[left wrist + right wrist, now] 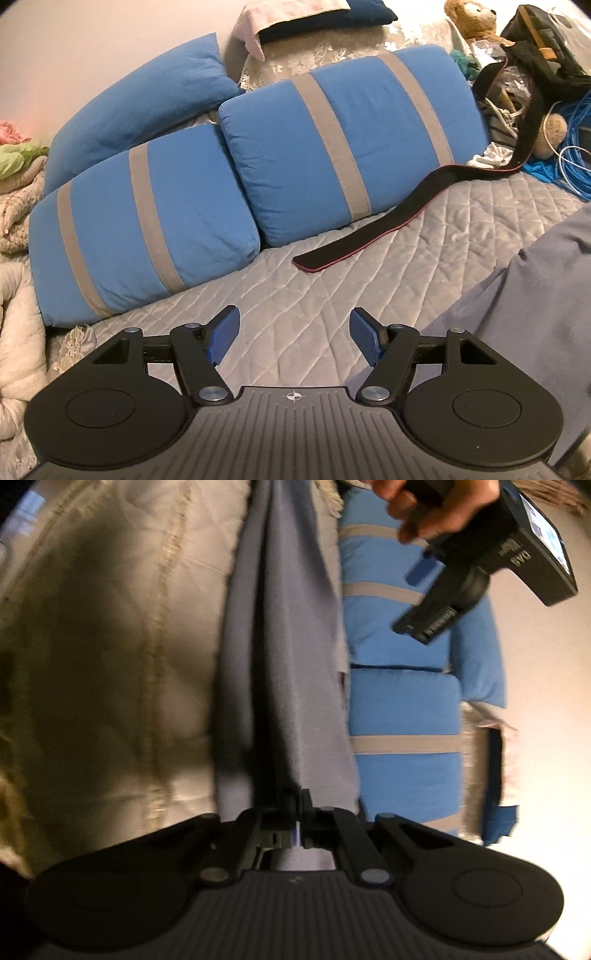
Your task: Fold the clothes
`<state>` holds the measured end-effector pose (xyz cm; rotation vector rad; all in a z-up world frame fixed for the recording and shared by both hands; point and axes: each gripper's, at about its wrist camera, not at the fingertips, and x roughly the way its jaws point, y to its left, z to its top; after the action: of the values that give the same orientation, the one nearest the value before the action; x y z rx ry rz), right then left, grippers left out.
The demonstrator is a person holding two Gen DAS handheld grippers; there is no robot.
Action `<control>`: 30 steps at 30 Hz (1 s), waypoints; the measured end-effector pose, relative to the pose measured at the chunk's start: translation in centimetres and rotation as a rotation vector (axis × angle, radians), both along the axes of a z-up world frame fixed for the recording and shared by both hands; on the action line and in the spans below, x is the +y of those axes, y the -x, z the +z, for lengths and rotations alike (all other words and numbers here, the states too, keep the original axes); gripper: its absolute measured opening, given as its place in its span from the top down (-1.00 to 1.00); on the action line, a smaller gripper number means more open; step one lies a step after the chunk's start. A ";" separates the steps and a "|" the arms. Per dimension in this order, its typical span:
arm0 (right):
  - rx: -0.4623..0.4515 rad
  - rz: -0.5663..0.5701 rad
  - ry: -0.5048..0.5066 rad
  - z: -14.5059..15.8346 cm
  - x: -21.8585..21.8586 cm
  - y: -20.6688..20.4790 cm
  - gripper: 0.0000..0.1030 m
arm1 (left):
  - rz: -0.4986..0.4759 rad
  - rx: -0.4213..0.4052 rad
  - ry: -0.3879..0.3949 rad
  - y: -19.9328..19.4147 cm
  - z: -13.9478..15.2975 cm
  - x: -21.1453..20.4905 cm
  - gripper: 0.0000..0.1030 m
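Two blue pillows with grey stripes (236,192) lay on the quilted grey bedspread (406,258). In front of them the left gripper (294,341) hovered, fingers apart and empty. Right of the pillows, the right gripper (298,812) was clamped on the hanging grey-blue garment (291,646).

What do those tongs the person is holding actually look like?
Each is a black plastic tool with a ribbed grey deck, two round black side discs and silver rivets on jointed arms. The left tongs have blue, finely ribbed pads and a small crosshair mark on the deck. The right tongs look the same. From the right camera, the left tool's black handle carries white lettering.
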<state>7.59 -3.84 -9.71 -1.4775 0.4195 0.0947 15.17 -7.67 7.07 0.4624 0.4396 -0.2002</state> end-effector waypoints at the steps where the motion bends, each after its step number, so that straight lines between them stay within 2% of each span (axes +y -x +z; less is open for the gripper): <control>1: 0.020 0.003 -0.009 0.1 0.0 0.2 0.97 | -0.001 0.004 0.001 0.0 0.0 -0.1 -0.25; 4: 0.074 0.008 -0.031 0.3 -0.1 0.7 0.98 | -0.006 0.010 0.004 0.0 0.0 -0.3 -0.26; 11: 0.119 0.007 -0.060 0.5 0.0 0.8 0.98 | -0.014 0.020 0.001 -0.2 -0.1 -0.8 -0.26; 17: 0.168 -0.022 -0.127 0.6 0.2 1.2 0.96 | -0.045 0.045 0.010 -0.6 -0.5 -1.3 -0.26; 18: 0.165 -0.038 -0.149 0.8 0.1 1.1 0.56 | -0.055 0.050 0.013 -0.7 -0.5 -1.4 -0.26; 19: 0.169 -0.060 -0.182 1.3 0.0 0.8 0.47 | -0.064 0.054 0.016 -0.7 -0.6 -1.5 -0.26; 20: 0.178 -0.090 -0.243 2.1 -0.2 0.5 0.26 | -0.074 0.059 0.018 -0.8 -0.7 -1.6 -0.26; 21: 0.181 -0.129 -0.326 3.2 -0.6 0.0 -0.08 | -0.089 0.065 0.023 -0.8 -0.8 -1.6 -0.26; 22: 0.184 -0.170 -0.413 4.3 -1.1 -0.5 -0.30 | -0.108 0.072 0.030 -0.9 -0.8 -1.7 -0.26; 23: 0.192 -0.214 -0.517 5.5 -2.0 -1.2 -0.69 | -0.135 0.087 0.045 -1.0 -0.9 -1.9 -0.26; 25: 0.207 -0.310 -0.715 7.7 -4.0 -2.7 -0.74 | -0.201 0.128 0.093 -1.6 -1.0 -2.2 -0.26; 27: 0.211 -0.438 -0.863 8.8 -6.0 -4.6 -0.76 | -0.264 0.172 0.146 -2.3 -1.2 -2.7 -0.26; 28: 0.212 -0.498 -0.926 9.2 -6.9 -5.5 -0.77 | -0.295 0.201 0.179 -2.7 -1.4 -3.1 -0.26; 30: 0.217 -0.578 -0.976 8.8 -8.1 -6.5 -0.78 | -0.364 0.266 0.239 -3.8 -1.9 -4.0 -0.25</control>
<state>14.08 -11.98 -0.92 -0.3562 0.8173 -0.0093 18.94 -11.70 5.21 0.2776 0.5819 -0.6650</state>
